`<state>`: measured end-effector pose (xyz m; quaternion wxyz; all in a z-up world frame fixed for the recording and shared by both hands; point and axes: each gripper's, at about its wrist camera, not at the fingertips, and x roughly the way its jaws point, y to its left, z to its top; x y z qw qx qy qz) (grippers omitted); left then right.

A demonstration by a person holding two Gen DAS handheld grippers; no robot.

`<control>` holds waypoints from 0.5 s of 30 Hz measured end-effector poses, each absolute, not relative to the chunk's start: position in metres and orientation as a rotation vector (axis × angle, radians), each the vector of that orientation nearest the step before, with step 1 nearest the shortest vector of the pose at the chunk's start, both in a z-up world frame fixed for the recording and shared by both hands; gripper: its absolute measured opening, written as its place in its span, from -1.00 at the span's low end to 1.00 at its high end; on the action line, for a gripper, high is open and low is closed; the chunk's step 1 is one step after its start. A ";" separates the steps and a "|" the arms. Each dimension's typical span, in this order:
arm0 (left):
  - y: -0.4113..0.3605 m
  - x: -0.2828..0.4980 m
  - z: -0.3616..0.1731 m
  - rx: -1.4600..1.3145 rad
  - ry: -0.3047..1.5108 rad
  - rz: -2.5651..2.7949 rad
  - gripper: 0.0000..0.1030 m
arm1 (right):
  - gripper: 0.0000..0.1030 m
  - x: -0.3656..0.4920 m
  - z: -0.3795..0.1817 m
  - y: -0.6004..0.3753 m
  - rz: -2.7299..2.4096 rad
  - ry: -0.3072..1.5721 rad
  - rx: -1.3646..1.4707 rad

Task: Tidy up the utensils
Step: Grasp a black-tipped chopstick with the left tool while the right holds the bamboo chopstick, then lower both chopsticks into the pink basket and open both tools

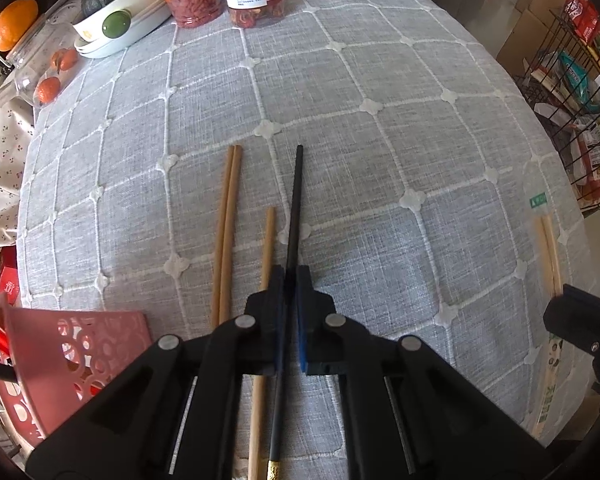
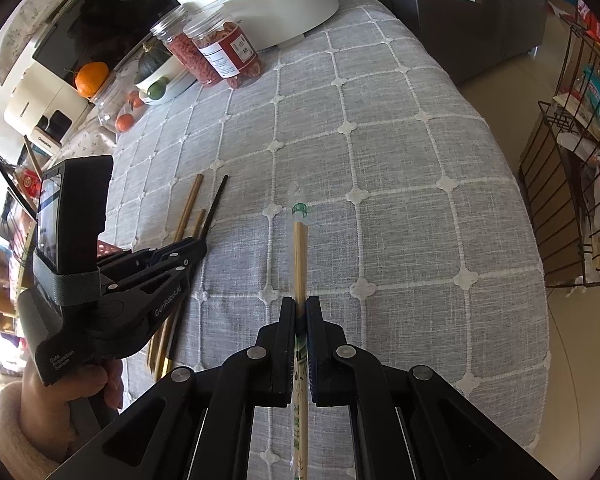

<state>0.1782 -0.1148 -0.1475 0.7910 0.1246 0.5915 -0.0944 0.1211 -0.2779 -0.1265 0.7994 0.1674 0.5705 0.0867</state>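
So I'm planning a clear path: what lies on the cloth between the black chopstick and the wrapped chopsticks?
Nothing: between the black chopstick and the wrapped chopsticks only bare grey tablecloth shows, clearest in the right wrist view.

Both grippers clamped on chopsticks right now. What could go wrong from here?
1. The left gripper pinches the black chopstick with a long overhang, so it may pivot on lifting.
2. The loose wooden chopstick lies against that jaw and could get dragged.
3. The right gripper holds the wrapped chopsticks, whose sleeve might slip.
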 end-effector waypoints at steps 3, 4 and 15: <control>-0.119 0.171 -0.140 0.291 1.202 -0.199 -0.88 | -0.90 0.119 -0.124 -0.278 0.192 1.214 0.355; -0.120 0.166 -0.135 0.291 1.178 -0.208 -0.88 | -0.90 0.118 -0.122 -0.278 0.188 1.203 0.355; -0.092 0.094 -0.052 0.181 0.940 -0.337 -0.88 | -0.90 0.092 -0.078 -0.277 0.183 1.015 0.351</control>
